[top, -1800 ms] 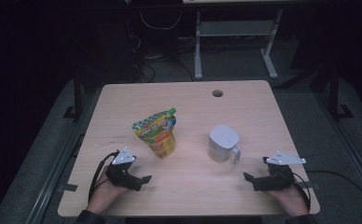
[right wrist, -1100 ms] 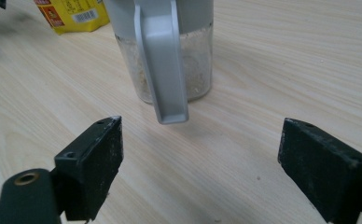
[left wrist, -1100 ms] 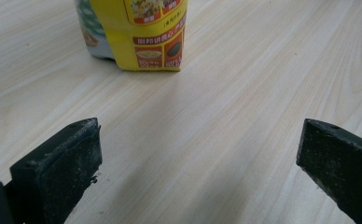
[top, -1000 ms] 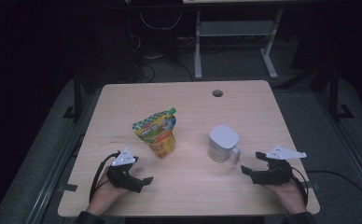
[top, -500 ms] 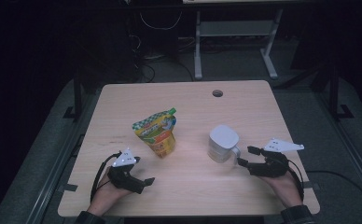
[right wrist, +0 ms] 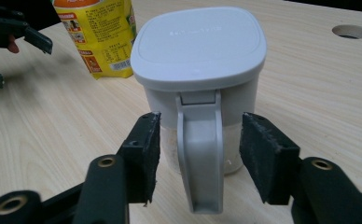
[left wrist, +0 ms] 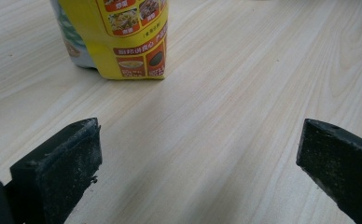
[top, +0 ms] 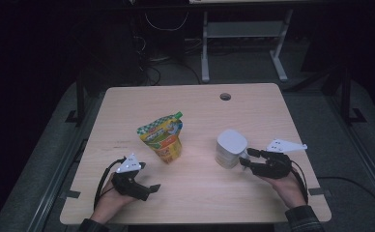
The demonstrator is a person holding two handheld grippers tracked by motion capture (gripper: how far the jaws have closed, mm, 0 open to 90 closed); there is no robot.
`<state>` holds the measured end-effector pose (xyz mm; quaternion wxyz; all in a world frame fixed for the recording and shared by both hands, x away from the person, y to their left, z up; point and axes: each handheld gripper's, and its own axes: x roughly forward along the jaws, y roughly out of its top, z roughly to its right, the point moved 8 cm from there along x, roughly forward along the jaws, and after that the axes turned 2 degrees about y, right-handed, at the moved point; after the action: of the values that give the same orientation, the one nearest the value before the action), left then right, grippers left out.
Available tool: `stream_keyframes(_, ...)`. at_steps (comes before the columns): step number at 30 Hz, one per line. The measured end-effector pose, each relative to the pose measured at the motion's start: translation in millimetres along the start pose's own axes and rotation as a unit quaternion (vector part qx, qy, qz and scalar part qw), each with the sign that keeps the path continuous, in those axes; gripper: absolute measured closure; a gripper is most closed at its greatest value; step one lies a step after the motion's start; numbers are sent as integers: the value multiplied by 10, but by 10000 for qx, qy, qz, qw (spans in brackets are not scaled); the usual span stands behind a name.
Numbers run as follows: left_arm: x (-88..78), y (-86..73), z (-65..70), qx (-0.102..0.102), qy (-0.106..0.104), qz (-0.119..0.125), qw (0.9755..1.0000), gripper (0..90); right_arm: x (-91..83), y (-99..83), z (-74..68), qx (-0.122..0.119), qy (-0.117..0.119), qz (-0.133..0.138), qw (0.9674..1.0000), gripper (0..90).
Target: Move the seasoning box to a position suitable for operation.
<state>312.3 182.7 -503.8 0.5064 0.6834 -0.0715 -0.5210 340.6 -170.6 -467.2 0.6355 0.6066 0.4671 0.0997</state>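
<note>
A yellow and green standing pouch (top: pixel 162 137) is upright near the table's middle; its printed base (left wrist: pixel 123 37) shows in the left gripper view. Right of it sits a white lidded jug (top: pixel 230 148) with its handle (right wrist: pixel 198 149) facing my right gripper (top: pixel 247 160). That gripper (right wrist: pixel 198 156) is open, its two pads on either side of the handle with gaps on both sides. My left gripper (top: pixel 152 187) rests low at the front left, open wide (left wrist: pixel 198 163), with bare wood between its jaws and the pouch a short way ahead.
The light wooden table (top: pixel 195 108) has a round cable hole (top: pixel 225 96) near its far edge. Beyond the table stand a white metal frame (top: pixel 243 34) and cables on a dark floor. In the right gripper view the left gripper (right wrist: pixel 11 42) shows at far left.
My right gripper has moved left and forward from the table's right front to the jug, its jaws now around the handle. The left gripper, pouch and jug have stayed put.
</note>
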Motion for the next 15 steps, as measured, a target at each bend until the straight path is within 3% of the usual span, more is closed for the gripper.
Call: stream_keyframes(15,14,8,33,59,-46,8,10000,0,84,50,-31,-142,-47,-80,9999,631)
